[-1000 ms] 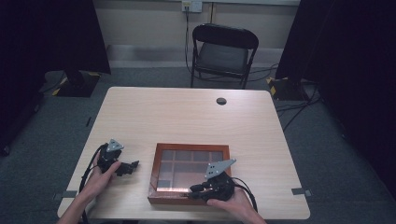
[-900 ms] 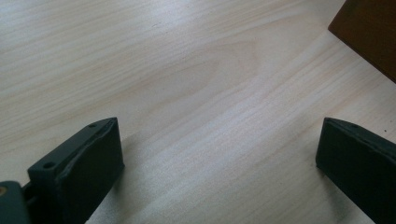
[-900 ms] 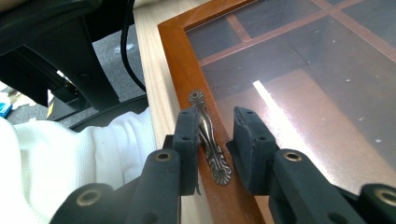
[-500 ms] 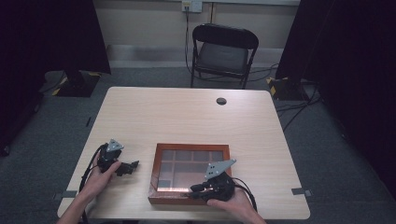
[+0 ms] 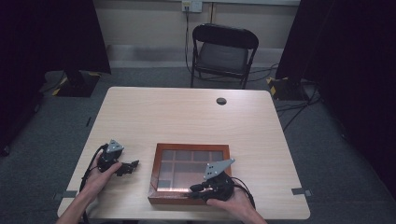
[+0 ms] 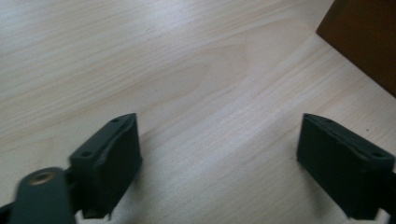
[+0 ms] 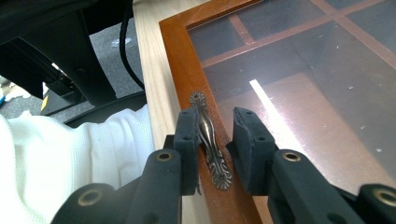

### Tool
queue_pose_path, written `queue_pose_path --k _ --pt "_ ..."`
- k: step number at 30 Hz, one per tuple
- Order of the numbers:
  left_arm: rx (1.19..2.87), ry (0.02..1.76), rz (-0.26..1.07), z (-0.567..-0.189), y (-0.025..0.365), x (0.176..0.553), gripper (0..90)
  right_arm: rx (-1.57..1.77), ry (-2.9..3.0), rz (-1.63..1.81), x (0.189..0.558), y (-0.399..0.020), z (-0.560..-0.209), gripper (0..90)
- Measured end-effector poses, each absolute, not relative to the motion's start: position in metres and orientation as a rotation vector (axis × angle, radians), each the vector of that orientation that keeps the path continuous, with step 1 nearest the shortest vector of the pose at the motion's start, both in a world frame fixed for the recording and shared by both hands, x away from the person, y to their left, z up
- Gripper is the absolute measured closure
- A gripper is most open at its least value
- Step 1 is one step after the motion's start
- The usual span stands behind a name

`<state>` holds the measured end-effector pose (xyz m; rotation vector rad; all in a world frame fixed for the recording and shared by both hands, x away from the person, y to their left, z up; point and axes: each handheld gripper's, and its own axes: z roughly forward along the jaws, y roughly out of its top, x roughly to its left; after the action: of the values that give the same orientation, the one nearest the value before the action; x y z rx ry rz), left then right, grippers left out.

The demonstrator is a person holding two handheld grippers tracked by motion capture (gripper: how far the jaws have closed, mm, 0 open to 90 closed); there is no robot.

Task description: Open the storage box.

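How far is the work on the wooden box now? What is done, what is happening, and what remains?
Done: the right hand-held gripper has its jaws either side of the brass handle on the glass lid of the wooden box. In hand: closing on that handle; a gap shows on one side. Left, as it seems: lifting the lid, which lies shut. The left hand-held gripper is open over the table.

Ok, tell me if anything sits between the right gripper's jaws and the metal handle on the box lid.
Nothing visible does. The right gripper has one jaw on each side of the brass handle on the front rim of the wooden box. The left jaw looks against it; a small gap remains at the right one.
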<state>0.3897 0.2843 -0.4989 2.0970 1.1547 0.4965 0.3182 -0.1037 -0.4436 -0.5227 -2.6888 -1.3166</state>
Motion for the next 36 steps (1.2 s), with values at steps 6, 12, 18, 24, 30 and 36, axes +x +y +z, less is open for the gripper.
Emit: queue_pose_path --k 6,12,18,24,30,36 --pt "2.097 1.154 0.468 -0.497 0.283 0.389 17.3 -0.524 -2.673 -1.340 0.318 -0.105 -0.440 72.8" --pt "2.077 1.094 0.418 -0.491 0.280 0.385 17.2 -0.515 -2.664 -1.353 0.320 -0.105 -0.433 73.3" --pt "2.029 0.976 0.370 -0.482 0.273 0.376 17.1 -0.499 -2.666 -1.364 0.322 -0.105 -0.421 74.1" --pt "2.024 0.933 0.344 -0.478 0.266 0.373 16.6 -0.514 -2.657 -1.350 0.325 -0.105 -0.414 74.3" --pt "2.009 0.879 0.331 -0.474 0.259 0.370 16.8 -0.500 -2.659 -1.352 0.328 -0.105 -0.407 75.1" --pt "1.988 0.861 0.288 -0.473 0.255 0.368 16.5 -0.496 -2.626 -1.342 0.331 -0.104 -0.402 82.9"
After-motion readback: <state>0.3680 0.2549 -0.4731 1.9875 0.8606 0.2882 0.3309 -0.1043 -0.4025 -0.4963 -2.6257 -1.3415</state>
